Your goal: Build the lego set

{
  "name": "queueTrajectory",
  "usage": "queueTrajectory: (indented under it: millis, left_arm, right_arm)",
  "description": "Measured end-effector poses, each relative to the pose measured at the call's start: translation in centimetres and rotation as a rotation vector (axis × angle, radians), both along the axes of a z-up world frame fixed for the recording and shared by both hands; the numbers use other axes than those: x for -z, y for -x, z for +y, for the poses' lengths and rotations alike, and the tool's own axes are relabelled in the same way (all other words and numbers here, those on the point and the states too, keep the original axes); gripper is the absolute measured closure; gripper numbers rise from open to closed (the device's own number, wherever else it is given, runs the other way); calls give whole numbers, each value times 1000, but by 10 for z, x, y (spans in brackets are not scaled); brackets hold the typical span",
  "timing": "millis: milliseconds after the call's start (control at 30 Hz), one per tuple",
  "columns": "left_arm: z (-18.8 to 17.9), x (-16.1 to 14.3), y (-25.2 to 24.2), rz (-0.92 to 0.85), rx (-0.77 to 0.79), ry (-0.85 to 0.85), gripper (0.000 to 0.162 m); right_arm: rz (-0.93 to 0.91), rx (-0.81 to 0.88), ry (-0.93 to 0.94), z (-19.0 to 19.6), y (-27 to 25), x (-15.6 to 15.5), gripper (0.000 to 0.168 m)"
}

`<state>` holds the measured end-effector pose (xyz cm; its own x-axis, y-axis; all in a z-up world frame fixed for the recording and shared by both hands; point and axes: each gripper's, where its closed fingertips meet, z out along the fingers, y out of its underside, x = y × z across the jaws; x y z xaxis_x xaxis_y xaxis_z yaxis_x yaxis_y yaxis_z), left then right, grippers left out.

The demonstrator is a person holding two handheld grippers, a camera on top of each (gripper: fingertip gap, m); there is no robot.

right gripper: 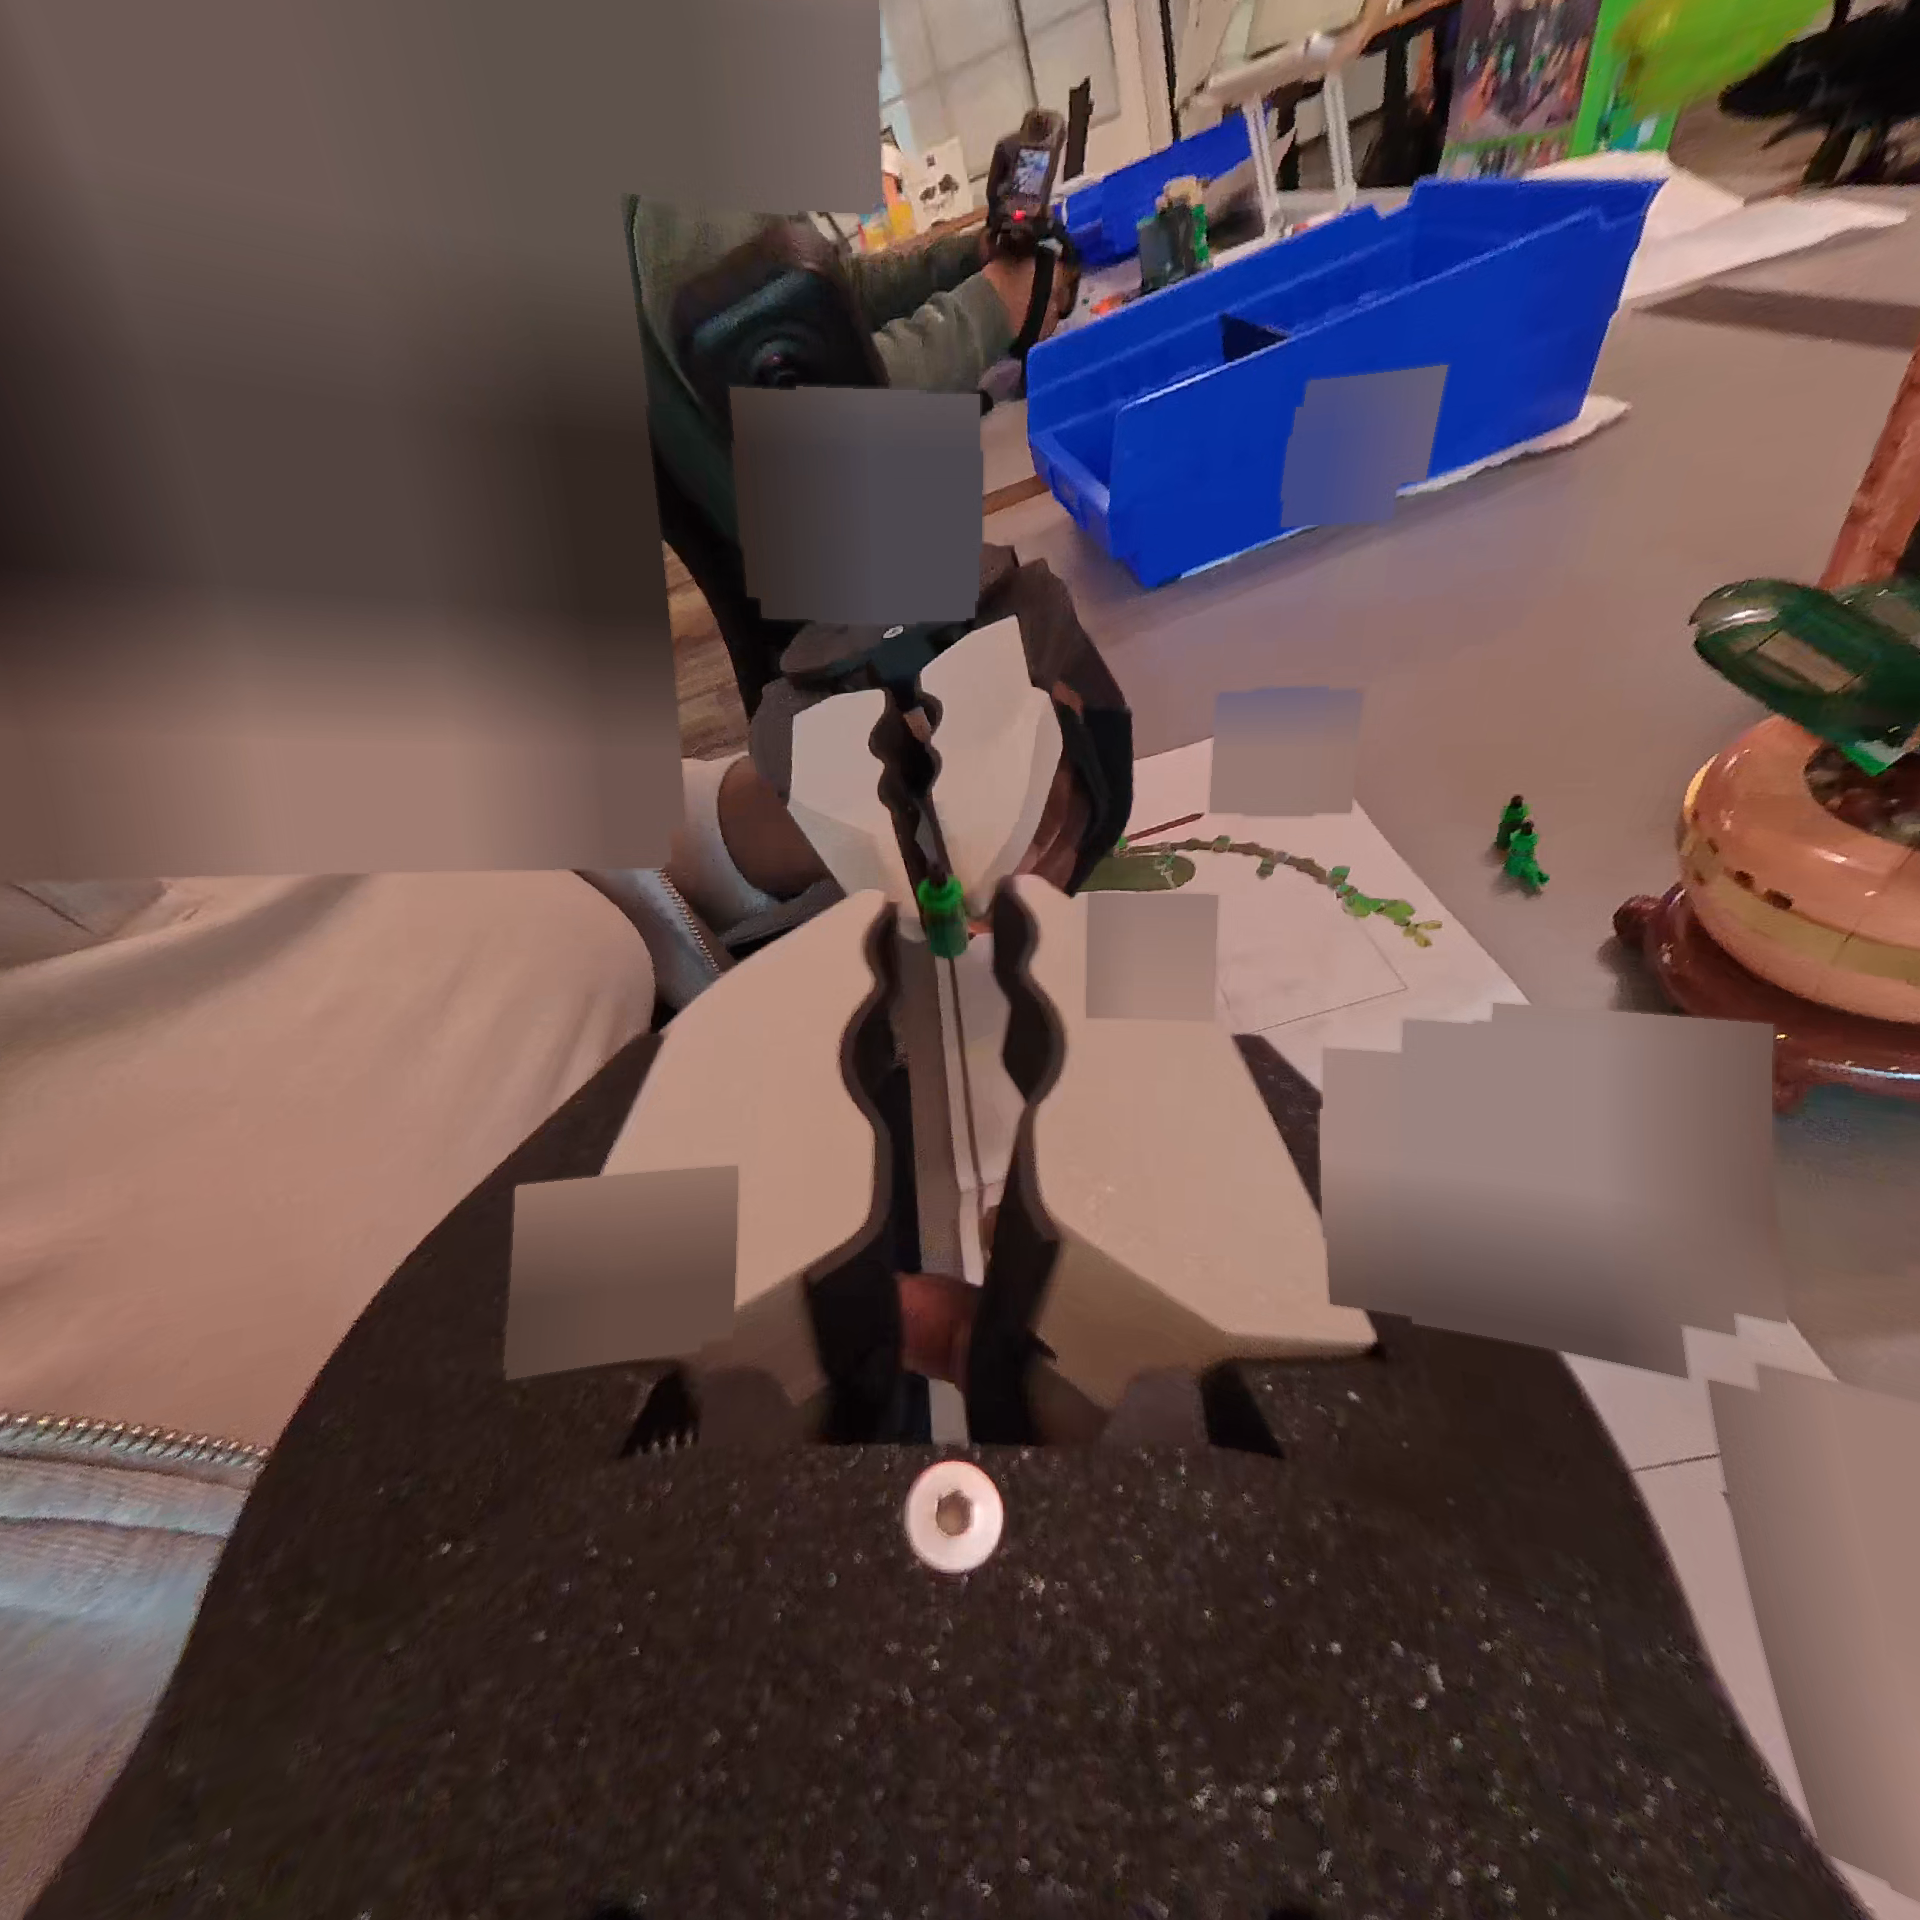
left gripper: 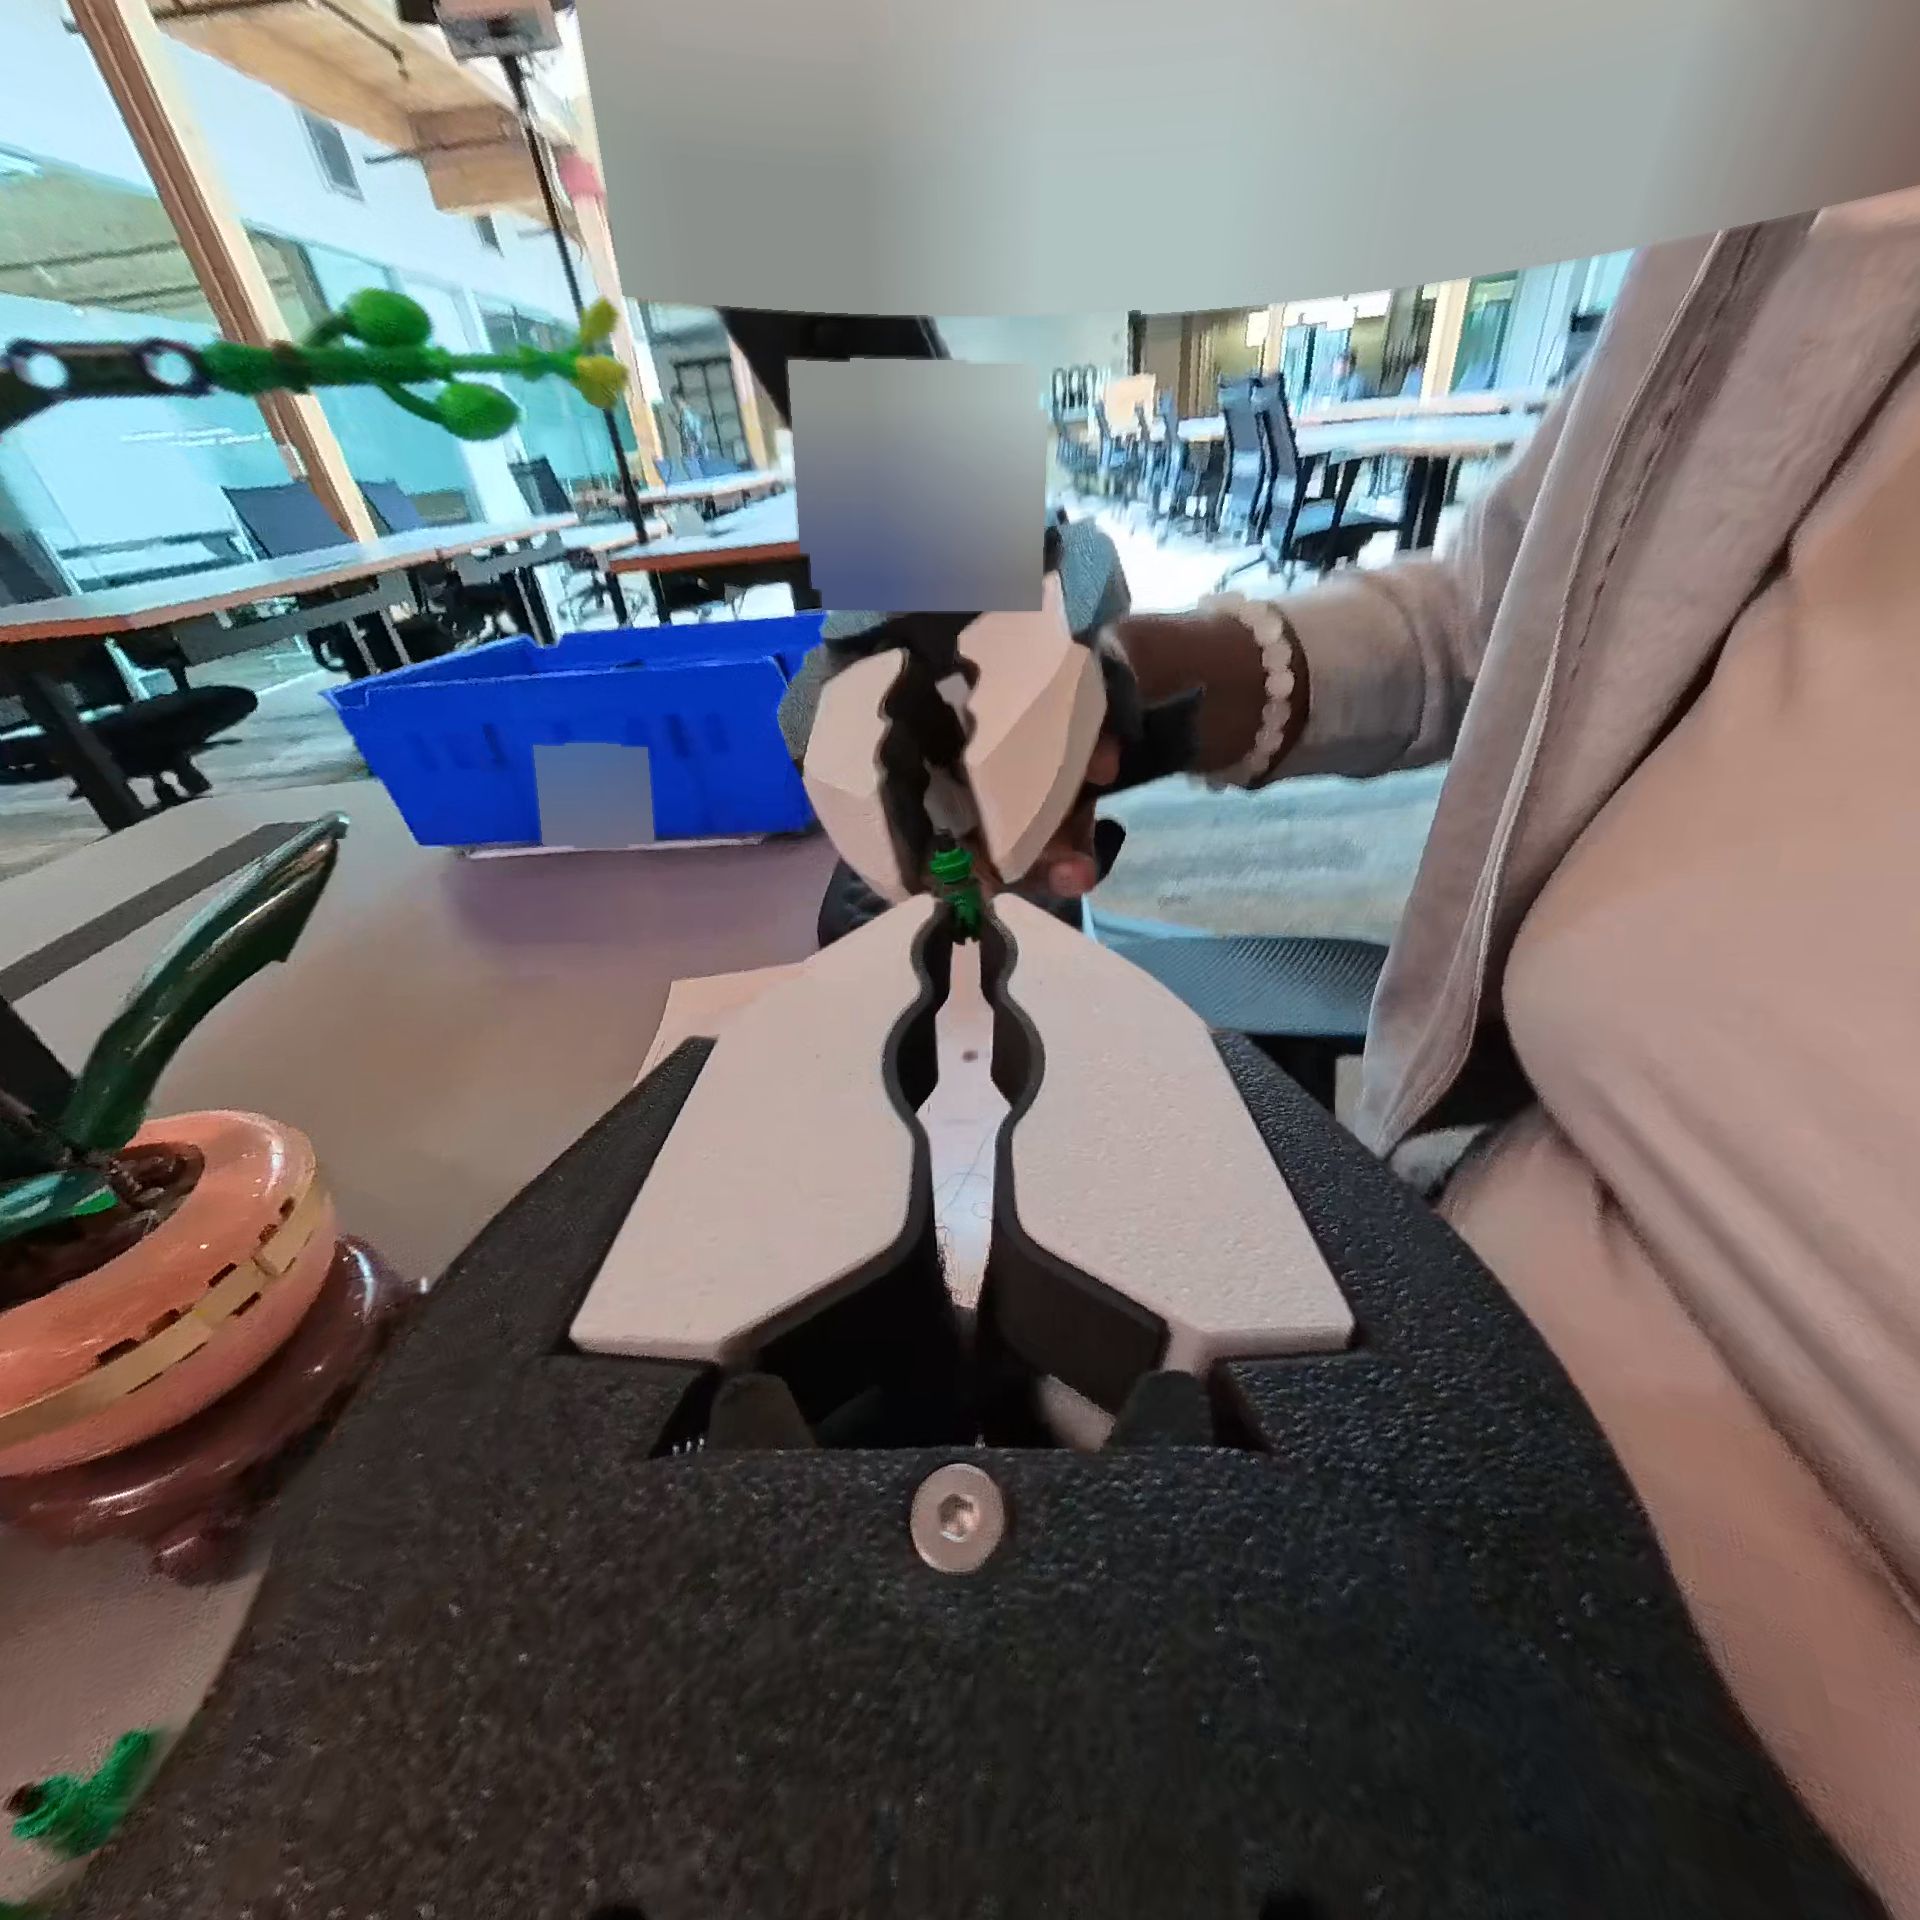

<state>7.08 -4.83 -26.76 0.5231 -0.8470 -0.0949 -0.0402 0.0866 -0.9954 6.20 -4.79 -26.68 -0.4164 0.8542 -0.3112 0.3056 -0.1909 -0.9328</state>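
- I am in an open office with rows of desks and chairs behind; the grey worktop [right gripper: 1351, 623] carries a blue plastic bin [right gripper: 1340, 384], white instruction sheets, and the round salmon-pink brick-built flowerpot on a brown base [right gripper: 1808, 894], which is my landmark.
- Both tools are raised above the worktop, well to the left of the flowerpot in the right wrist view, tips meeting nose to nose.
- The left gripper [left gripper: 961, 920] has its fingers drawn nearly together, pinching a small bright green stem piece [left gripper: 956, 888] at the very tips.
- The right gripper [right gripper: 945, 920] is closed almost as far around a small green cylindrical piece on a thin dark rod [right gripper: 940, 914]; whether the pads truly bear on it I cannot tell for sure.
- I judge the step in hand to be joining the two green stem parts in mid-air.
- Next, I think, comes a straight push along the shared axis, keeping both grips firm so nothing twists out.
- Two more small green pieces [right gripper: 1519, 857] lie on the paper just left of the flowerpot, probably waiting their turn.
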Motion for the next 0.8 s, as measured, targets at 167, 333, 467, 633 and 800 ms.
queueTrajectory:
  millis: [167,333,467,633,800]
  left_arm:
    - [0,-8,7,-134,19,31,158]
    - [-2,-10,4,-145,36,34,158]
    - [-3,-12,0,-147,50,31,158]
    - [-3,-13,-3,-152,63,33,158]
    - [-4,-10,-5,-127,71,39,157]
  right_arm:
    - [72,16,30,2,-2,-6,155]
    - [84,-7,69,-2,-1,-7,154]
    - [73,-21,87,-4,0,-4,154]
    - [108,-38,130,-6,-2,-7,160]
    - [115,-48,122,-6,-5,-4,162]
